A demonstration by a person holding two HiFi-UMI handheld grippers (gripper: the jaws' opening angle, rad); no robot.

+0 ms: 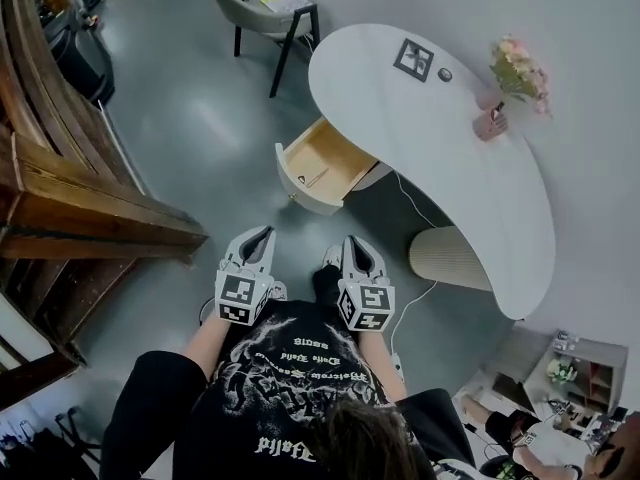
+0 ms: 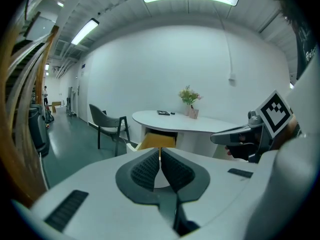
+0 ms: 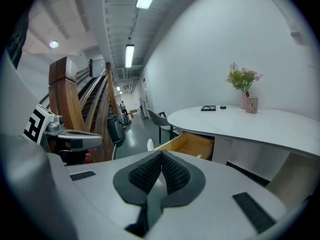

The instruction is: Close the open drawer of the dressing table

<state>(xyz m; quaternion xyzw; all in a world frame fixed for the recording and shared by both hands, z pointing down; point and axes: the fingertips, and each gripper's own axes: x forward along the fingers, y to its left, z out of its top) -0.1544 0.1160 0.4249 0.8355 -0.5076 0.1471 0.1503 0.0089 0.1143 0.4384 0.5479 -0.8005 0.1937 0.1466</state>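
Drawer (image 1: 318, 163) is jutting open from the dressing table in the centre of the head view, its pale wooden inside showing. Nearest, at lower centre, the left tool (image 1: 262, 236) and right tool (image 1: 352, 243) are hovering side by side, well apart from it, each with jaws pressed together on nothing. Beyond, the white tabletop (image 1: 470, 198) is carrying a pink vase (image 1: 490, 123) at upper right. A chair (image 1: 270, 8) is standing at the top.

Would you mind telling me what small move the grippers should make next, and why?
Probably advance the left gripper toward the drawer front: it stands open from the dressing table, and that gripper and the right gripper, both shut, are short of it.
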